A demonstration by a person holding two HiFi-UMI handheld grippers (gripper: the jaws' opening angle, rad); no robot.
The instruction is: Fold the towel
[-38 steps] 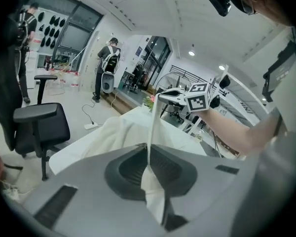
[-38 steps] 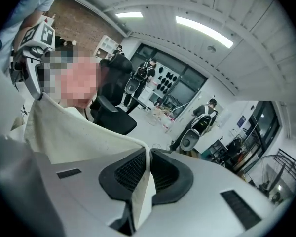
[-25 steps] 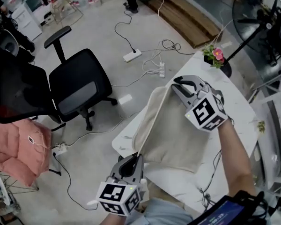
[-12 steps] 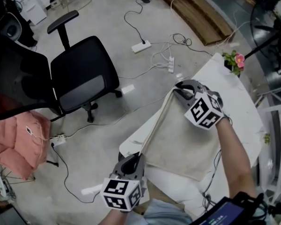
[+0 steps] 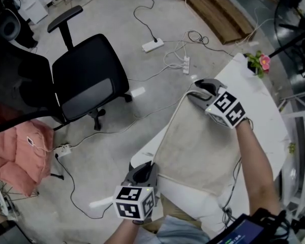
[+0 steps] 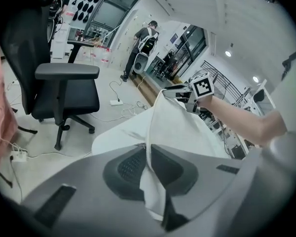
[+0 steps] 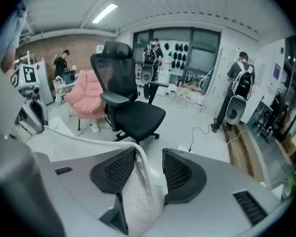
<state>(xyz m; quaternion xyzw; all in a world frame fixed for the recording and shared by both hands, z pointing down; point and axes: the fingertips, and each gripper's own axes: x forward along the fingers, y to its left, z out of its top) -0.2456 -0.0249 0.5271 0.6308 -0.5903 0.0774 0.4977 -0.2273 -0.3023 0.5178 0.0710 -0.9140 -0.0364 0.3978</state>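
While the right forearm reaches across the desk point(image 5: 267, 111) toward the far part of its left edge, the right gripper point(image 5: 199, 91) tilts downward there. Its fingers point(image 7: 180, 174) have just been opening and stand apart, and a corner of the towel point(image 5: 198, 146) lies loose between them against one pad. At the near end of that desk edge the left gripper point(image 5: 142, 169) slants down likewise, its fingers point(image 6: 126, 167) clamped together on another corner. The towel lies spread on the desk, one edge stretched between both grippers.
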